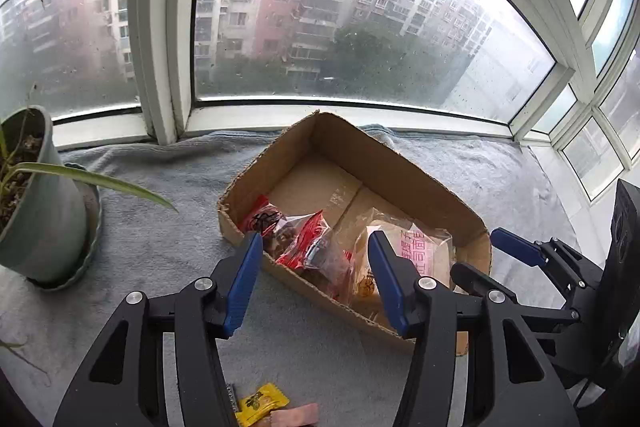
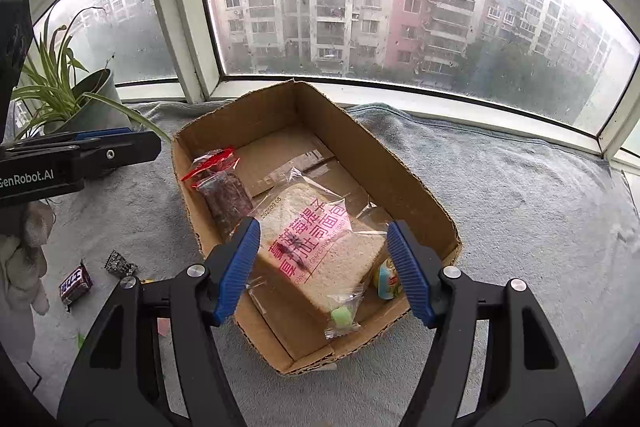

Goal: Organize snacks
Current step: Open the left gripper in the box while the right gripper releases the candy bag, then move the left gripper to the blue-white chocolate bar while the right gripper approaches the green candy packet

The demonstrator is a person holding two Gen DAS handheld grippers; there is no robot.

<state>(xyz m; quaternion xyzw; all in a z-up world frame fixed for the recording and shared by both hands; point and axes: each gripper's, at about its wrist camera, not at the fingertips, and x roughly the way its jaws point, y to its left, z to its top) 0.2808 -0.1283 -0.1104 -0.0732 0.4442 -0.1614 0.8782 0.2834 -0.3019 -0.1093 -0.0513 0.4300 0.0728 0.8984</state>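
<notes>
Currently both my grippers, left and right, gape empty above the box (bread already inside); next, collect the yellow candy lying outside.

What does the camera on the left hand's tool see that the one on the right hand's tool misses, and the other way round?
Only the left wrist view shows a yellow candy and a pink wrapper on the grey towel. Only the right wrist view shows a dark chocolate bar, a small patterned candy, a green sweet in the box, and a gloved hand. Both show the cardboard box, the bagged bread, the red-sealed snack bag, the potted plant and the window.
</notes>
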